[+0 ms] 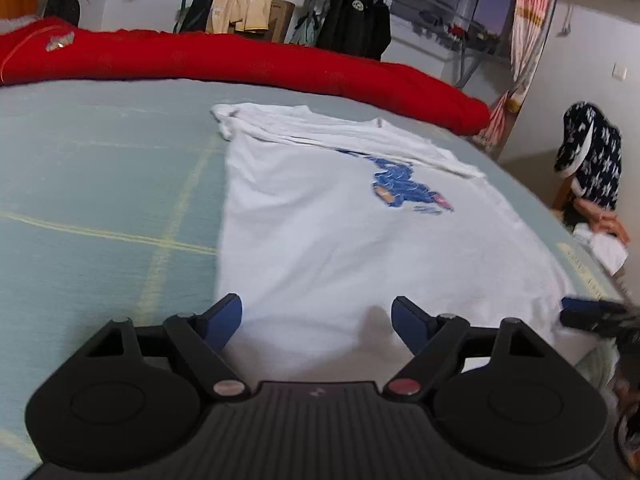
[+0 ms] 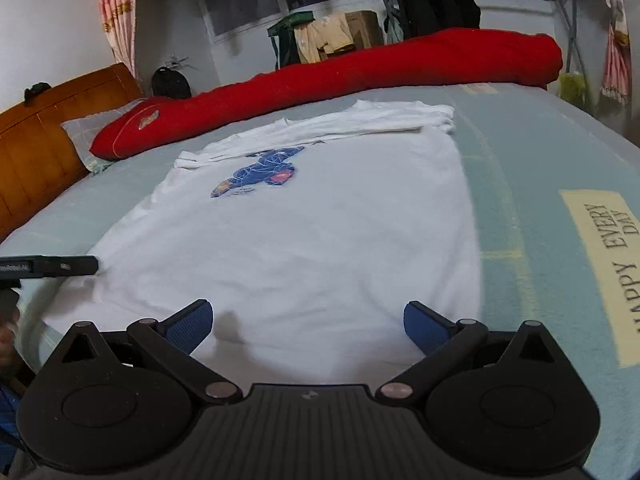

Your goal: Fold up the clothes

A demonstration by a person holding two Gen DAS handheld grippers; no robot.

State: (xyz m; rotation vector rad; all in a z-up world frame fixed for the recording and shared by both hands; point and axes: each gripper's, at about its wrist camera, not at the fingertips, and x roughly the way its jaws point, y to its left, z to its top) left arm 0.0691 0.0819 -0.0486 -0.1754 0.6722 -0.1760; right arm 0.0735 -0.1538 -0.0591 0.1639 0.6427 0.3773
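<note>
White T-shirt (image 1: pixel 340 240) lying flat on bed (image 1: pixel 100 200); left tool (image 1: pixel 316 316) and right tool (image 2: pixel 308 326) hovering at six o'clock hem, both spread, gripping nothing.

Both grippers (image 1: pixel 316 316) (image 2: pixel 308 322) wide open, empty

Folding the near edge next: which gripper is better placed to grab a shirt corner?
Left, probably: the left gripper is open with one finger at the side edge of the shirt; the right gripper, also open, sits further inside.
</note>
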